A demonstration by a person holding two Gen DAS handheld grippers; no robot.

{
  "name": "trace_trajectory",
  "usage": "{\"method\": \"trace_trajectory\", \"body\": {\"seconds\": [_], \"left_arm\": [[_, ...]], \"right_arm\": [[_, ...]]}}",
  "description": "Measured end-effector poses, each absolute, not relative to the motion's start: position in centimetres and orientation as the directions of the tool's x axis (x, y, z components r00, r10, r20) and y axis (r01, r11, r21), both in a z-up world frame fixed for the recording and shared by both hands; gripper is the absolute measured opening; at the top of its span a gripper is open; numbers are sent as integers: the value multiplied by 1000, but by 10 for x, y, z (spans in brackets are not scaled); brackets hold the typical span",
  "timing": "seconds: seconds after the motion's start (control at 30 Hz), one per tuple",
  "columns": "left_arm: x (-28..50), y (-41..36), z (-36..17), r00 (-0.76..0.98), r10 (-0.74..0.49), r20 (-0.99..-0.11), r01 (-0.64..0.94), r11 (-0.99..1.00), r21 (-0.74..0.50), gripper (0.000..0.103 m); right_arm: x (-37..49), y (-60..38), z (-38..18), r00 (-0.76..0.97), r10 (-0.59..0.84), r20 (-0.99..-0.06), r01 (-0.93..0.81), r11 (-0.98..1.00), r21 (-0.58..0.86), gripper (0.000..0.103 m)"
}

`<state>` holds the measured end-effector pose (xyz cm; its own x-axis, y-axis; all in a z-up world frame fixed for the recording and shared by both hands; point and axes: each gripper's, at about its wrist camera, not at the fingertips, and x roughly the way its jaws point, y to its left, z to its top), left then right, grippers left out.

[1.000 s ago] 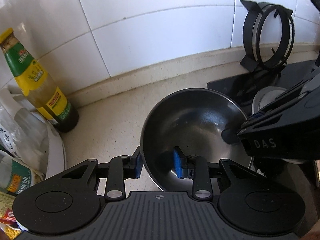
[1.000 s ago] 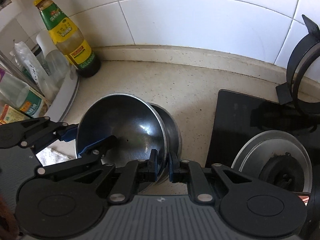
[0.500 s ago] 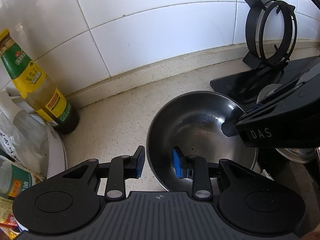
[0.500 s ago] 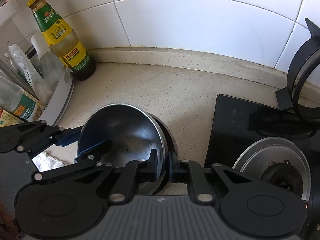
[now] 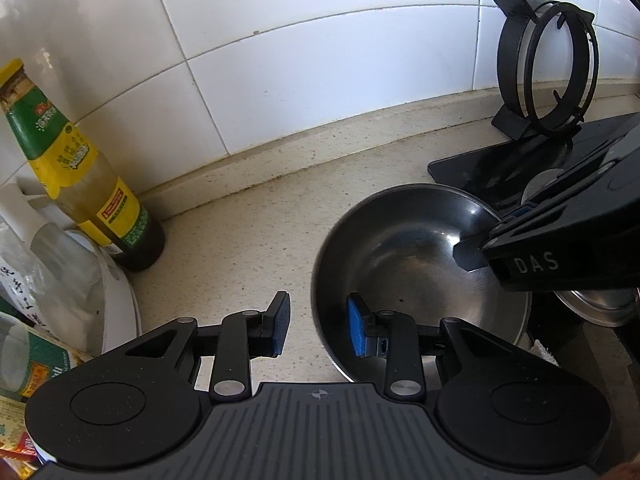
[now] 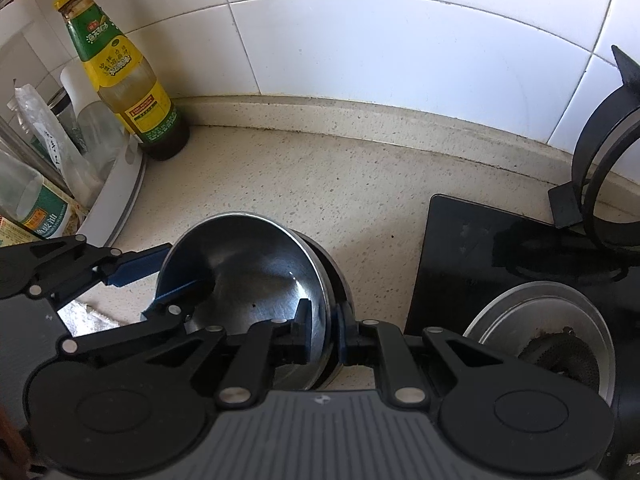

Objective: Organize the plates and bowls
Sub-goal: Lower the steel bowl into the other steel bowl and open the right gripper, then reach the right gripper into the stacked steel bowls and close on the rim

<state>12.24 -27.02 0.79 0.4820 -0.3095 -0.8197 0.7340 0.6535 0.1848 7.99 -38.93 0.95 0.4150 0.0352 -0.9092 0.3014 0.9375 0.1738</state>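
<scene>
Countertop: right claw (image 6: 323,326) grips bowl (image 6: 256,276) rim; left claw (image 5: 318,330) straddles it, unclamped.

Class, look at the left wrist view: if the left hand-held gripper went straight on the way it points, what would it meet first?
Most likely the steel bowl: the left hand-held gripper straddles its near rim, so the wall sits between the open fingers. Depth is uncertain; it might slide along before touching.

White letters "DAS" stand on the black body of the right gripper (image 5: 466,258). The green-and-yellow label of the glass sauce bottle (image 6: 132,92) carries Chinese characters, too small to read.
</scene>
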Motion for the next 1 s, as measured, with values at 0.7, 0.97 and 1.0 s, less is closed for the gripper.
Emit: {"method": "trace_trajectory", "body": {"seconds": [0.7, 0.97, 1.0], "left_arm": [[120, -252, 27, 505, -359, -785, 730, 664, 166, 46], [113, -236, 32, 517, -382, -766, 739, 651, 174, 60], [112, -235, 32, 518, -383, -765, 741, 648, 177, 64]], "right_arm": [[65, -385, 28, 447, -100, -889, 301, 953, 45, 48], [59, -373, 33, 465, -146, -873, 273, 962, -16, 54], [58, -371, 34, 468, -151, -871, 270, 963, -21, 54]]}}
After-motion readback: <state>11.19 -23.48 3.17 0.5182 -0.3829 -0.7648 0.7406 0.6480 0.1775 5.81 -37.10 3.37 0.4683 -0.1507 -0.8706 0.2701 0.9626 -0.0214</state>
